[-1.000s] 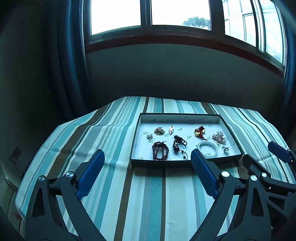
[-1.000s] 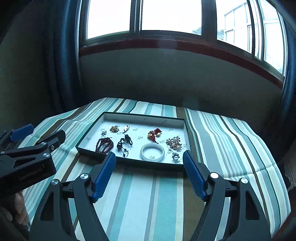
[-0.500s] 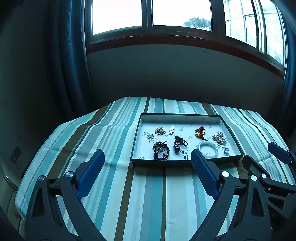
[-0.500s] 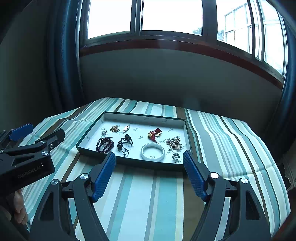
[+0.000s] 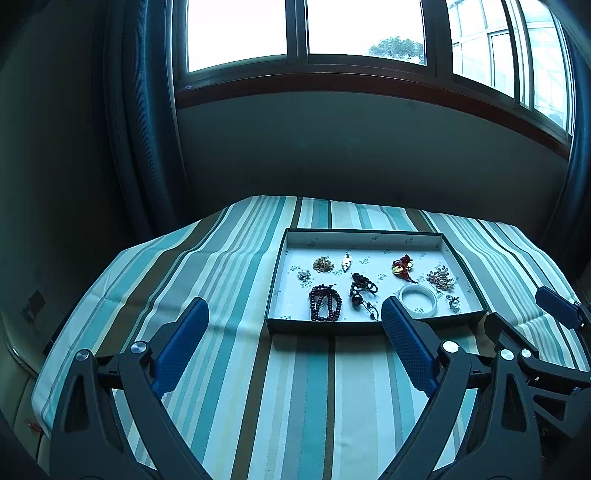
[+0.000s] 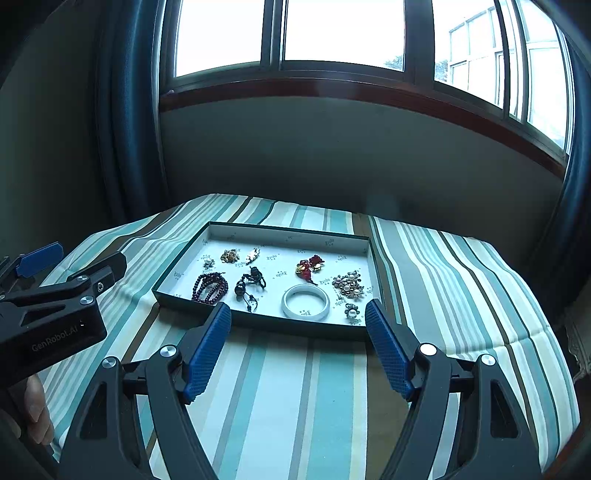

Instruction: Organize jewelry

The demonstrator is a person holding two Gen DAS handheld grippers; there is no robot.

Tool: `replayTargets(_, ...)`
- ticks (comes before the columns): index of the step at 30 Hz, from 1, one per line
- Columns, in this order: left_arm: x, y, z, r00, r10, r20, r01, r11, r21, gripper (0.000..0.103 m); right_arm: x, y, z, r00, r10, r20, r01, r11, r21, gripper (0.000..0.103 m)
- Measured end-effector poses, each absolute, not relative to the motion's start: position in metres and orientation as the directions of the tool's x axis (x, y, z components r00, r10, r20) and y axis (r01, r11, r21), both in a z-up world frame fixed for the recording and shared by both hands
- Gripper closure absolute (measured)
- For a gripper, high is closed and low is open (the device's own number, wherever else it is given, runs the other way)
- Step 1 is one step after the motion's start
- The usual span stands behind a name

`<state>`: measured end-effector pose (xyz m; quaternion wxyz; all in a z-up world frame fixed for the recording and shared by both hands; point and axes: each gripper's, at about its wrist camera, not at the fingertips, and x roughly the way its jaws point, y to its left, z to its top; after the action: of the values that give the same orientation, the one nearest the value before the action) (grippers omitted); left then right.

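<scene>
Left tongs (image 5: 294, 338): spread wide with nothing between the blue pads, held above the striped cloth (image 5: 236, 295) short of the tray (image 5: 373, 326).
Right tongs (image 6: 298, 338): also spread wide and empty, their tips level with the tray's near wall in the right wrist view.
Tray: shallow, dark-walled with a white floor, lying on the cloth-covered counter below the window (image 6: 343, 33).
Jewelry in tray: dark red bead strand (image 6: 209, 288) at the near left; black bead with cord (image 6: 247, 286) beside it; white bangle (image 6: 306, 302) near the front wall; red and gold piece (image 6: 308, 266) behind the bangle; pearl cluster (image 6: 348, 286) to the right; small pearl ring (image 6: 351, 311) at the near right corner; gold chain heap (image 6: 229, 255), a pale oblong charm (image 6: 253, 255) and a tiny pearl piece (image 6: 208, 263) at the back left.
Hidden or cut off: in the left wrist view the right-hand pad of the left tongs covered the bangle's near left edge; the tongs' bodies ran out of frame at the bottom; the counter's own surface lay wholly under the cloth.
Hard to make out: fine detail of the small pieces.
Writing: "GenRobot.AI" on the body of the left tongs in the right wrist view; small printed marks dotted the tray floor, too small to read.
Person: fingertips (image 6: 37, 410) showed at the lower left edge of the right wrist view.
</scene>
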<state>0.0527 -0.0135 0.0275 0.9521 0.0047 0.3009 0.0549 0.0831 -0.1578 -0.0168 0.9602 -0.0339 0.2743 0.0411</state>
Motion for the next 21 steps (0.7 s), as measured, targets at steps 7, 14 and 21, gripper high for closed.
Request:
replayTargets(7,0.0533,-0.0131,0.0259,0.815,0.105,-0.569,-0.095,0.994,0.047,0.003,0.0828,-0.1575,-0.0184,0.844,0.059,-0.534,-0.098,0.994,-0.045,0.029)
replayTargets(14,0.0519,-0.016,0.0241,0.818,0.116,-0.563,-0.089,0.993,0.075,0.002,0.0827,-0.158,-0.0208,0.841,0.059,-0.538,-0.099,0.994,-0.046,0.029)
replayTargets(21,0.0497,-0.0184,0.0232,0.835,0.109,-0.54,-0.071,0.993,0.09,0.002,0.0836,-0.1593,-0.0214,0.838,0.06,-0.542,-0.101,0.994,-0.047,0.029)
